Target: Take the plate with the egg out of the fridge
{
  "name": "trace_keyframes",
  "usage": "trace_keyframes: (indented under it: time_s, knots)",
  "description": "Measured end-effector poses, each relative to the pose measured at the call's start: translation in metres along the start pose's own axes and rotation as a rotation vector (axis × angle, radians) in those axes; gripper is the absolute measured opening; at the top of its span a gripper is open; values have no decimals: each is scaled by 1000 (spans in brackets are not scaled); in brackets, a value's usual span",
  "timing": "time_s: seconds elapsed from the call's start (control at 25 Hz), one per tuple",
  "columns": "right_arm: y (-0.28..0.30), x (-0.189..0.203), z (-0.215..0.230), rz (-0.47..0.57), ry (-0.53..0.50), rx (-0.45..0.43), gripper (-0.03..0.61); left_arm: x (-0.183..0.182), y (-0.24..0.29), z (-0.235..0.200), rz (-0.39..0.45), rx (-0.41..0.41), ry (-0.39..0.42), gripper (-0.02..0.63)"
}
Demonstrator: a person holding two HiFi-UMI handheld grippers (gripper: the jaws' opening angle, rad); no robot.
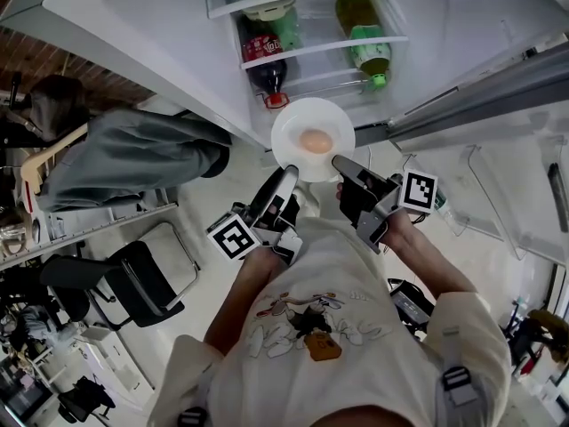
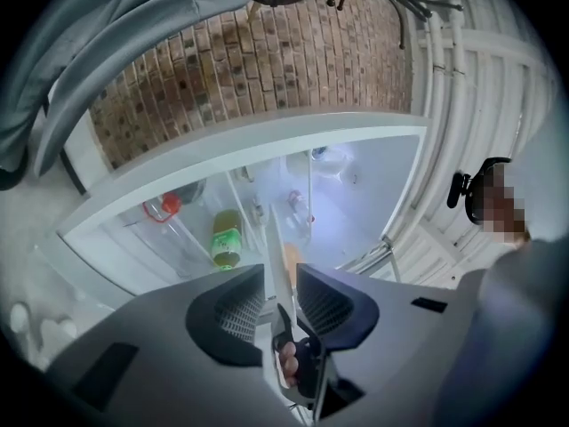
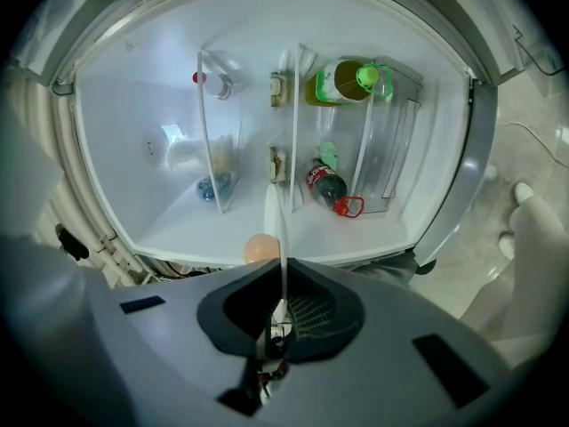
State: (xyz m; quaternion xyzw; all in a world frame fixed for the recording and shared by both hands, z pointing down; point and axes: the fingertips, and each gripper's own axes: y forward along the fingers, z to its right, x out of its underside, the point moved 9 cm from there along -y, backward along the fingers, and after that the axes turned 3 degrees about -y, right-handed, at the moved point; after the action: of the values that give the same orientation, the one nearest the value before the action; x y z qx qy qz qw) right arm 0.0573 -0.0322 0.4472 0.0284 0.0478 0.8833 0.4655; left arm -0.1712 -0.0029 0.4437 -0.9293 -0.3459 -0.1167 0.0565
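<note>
A white plate (image 1: 293, 123) with a light-brown egg (image 1: 316, 140) on it hangs in front of the open fridge, outside the shelves. My right gripper (image 1: 340, 163) is shut on the plate's near right rim; in the right gripper view the rim (image 3: 274, 216) runs edge-on into the closed jaws (image 3: 283, 283), with the egg (image 3: 260, 248) just left of it. My left gripper (image 1: 286, 178) is at the near left rim. In the left gripper view the rim (image 2: 274, 247) stands between its jaws (image 2: 280, 296) with a gap on each side, so it is open.
The fridge door shelves hold a cola bottle (image 1: 267, 74) and a green-capped bottle (image 1: 366, 38). Inside, a clear shelf (image 3: 209, 140) holds small items. A grey garment (image 1: 124, 158) and a black chair (image 1: 142, 283) are at the left. A white shoe (image 3: 533, 221) is on the floor.
</note>
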Motion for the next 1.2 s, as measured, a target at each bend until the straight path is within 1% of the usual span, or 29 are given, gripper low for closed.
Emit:
trace_keyframes:
  time_s: [0.12,0.2,0.24,0.44,0.56,0.68,0.84,1.2]
  knots:
    - [2,4,-3,-9,-24,3,18,4,-1,-2,2,35,-80,105]
    - [2,8,-4,-13,-28,2,18,6,-2,-3,7,41,-128,57]
    - [2,10,-4,-14,-30,2,18,6,-3,-3,11,41,-146,54]
    - [2,12,-5,5,-53,1,18,6,-3,-2,28,24,-190,40]
    - [5,13,-10,10,-57,-30,18,5,-4,-2,47,9,-222,31]
    - [3,13,-15,8,-77,-41,18,4,-3,1,51,5,-218,23]
    - [-1,12,-15,24,-112,-10,18,5,2,6,28,-4,-194,23]
    - [-2,11,-15,40,-114,-6,18,5,3,9,39,-27,-199,23]
